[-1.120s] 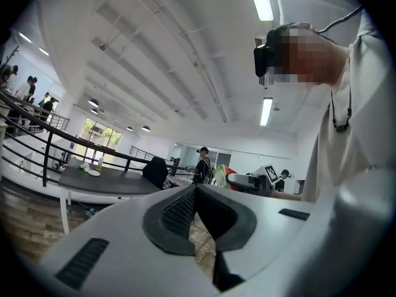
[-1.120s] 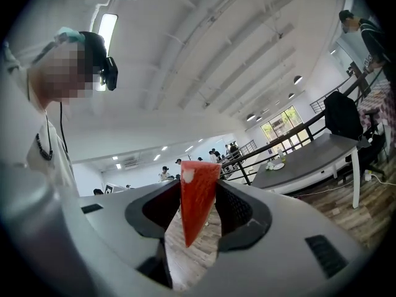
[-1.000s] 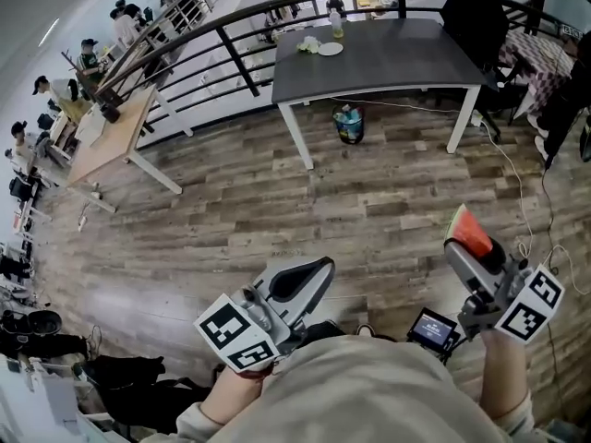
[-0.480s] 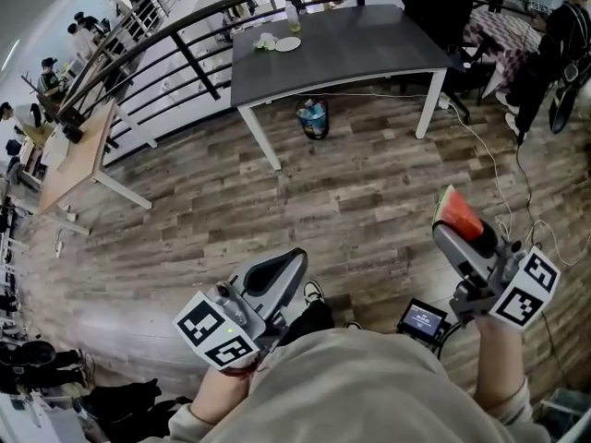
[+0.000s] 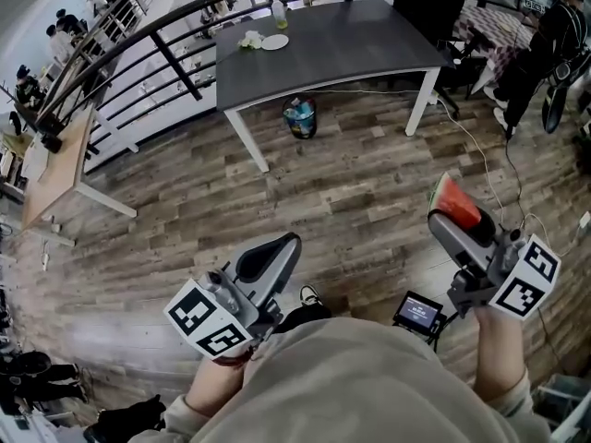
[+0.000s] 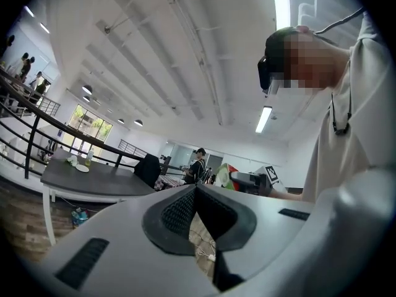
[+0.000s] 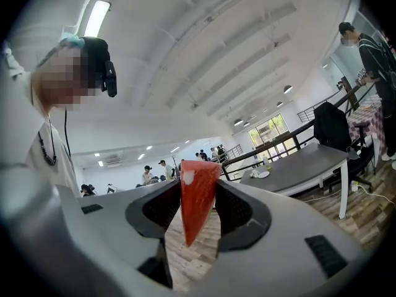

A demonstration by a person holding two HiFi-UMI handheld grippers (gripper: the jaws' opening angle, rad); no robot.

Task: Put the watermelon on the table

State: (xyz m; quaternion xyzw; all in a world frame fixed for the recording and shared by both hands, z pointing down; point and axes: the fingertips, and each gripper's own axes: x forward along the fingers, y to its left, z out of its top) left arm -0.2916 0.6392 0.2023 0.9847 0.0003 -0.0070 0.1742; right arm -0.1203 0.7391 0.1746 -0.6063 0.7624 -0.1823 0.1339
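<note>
Nearest, at the bottom of the head view, is the person's pale-shirted chest. A small black device with a lit screen [image 5: 417, 312] sits just beside it.

At lower left, the left tongs [image 5: 288, 245] point up-frame. In the left gripper view their ribbed pads meet at the tips with nothing between them, so they are closed and empty.

At right, the right tongs [image 5: 447, 221] are clamped on the red wedge-shaped watermelon slice with a green rind [image 5: 454, 201]. The slice is held in the air over the brown wood-plank floor [image 5: 351, 192], well apart from the bench. In the right gripper view the slice [image 7: 197, 193] stands on end between the pads. Its long axis runs top to bottom of the frame, with the narrow tip down and the broad end up. The flat red faces lie against the two pads. In the head view the green rind edge is on the slice's upper-left side.

Judging by its size, the slice should be light. If it is real fruit, the flesh would be soft, wet and easy to bruise or let slip. Pressing on the two flat faces, as the tongs do here, looks like the sound hold, and a firmer squeeze looks unwise.

Farther off, at the top centre of the head view, stands the dark grey rectangular bench with white legs [image 5: 351, 49]. A white plate [image 5: 274, 41] and a bottle [image 5: 279, 12] sit near its far left corner, and most of its top is bare. A small bin [image 5: 300, 118] stands beneath it, and a black railing [image 5: 166, 35] runs behind.
</note>
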